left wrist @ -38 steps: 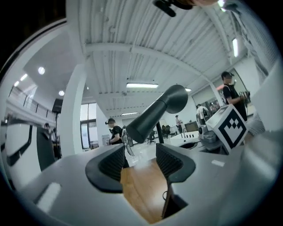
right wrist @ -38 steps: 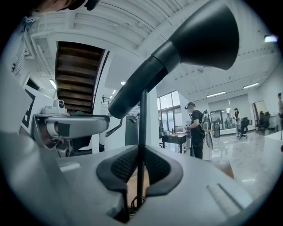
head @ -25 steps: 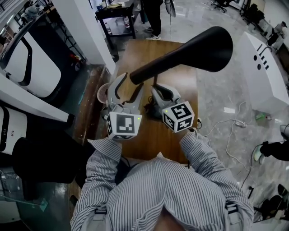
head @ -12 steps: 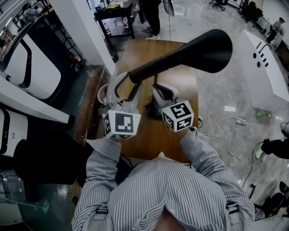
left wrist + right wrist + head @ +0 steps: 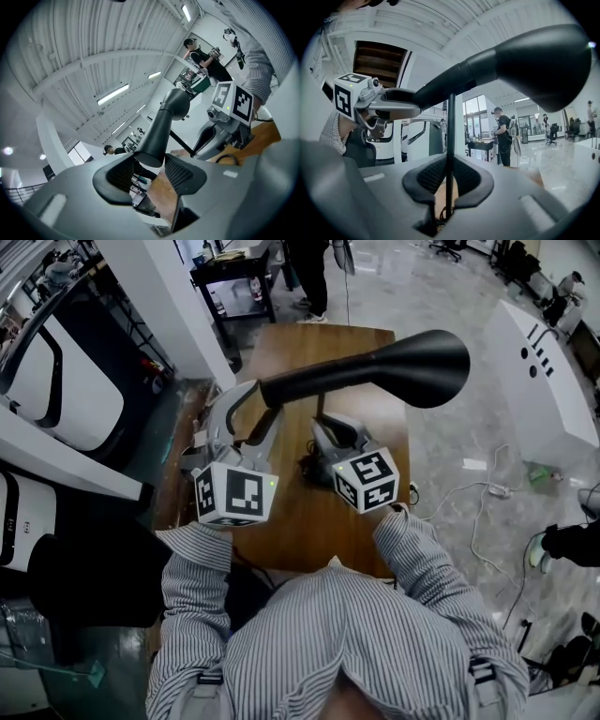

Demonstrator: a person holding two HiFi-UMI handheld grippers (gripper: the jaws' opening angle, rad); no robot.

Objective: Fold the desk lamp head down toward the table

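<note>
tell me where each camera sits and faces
Head view: on the person's head, facing down at brown wooden table, black cone-shaped lamp head, left gripper, right gripper; striped shirt shows.
Left gripper view: looks along its jaws, just closed onto the lamp head's narrow end.
Right gripper view: looks along jaws shut on thin black lamp stem.
Shared: each shows the other gripper.

The lamp head (image 5: pixel 422 367) hangs above the tabletop (image 5: pixel 309 521), wide end to the right, narrow end to the left; the left gripper (image 5: pixel 246 401) sits at that narrow end, its jaws, just closed in, on either side of it; the right gripper (image 5: pixel 325 426) lies to its right, under the head, jaws around the thin stem (image 5: pixel 450 140); a cable (image 5: pixel 306 467) lies on the tabletop between the two grippers.
</note>
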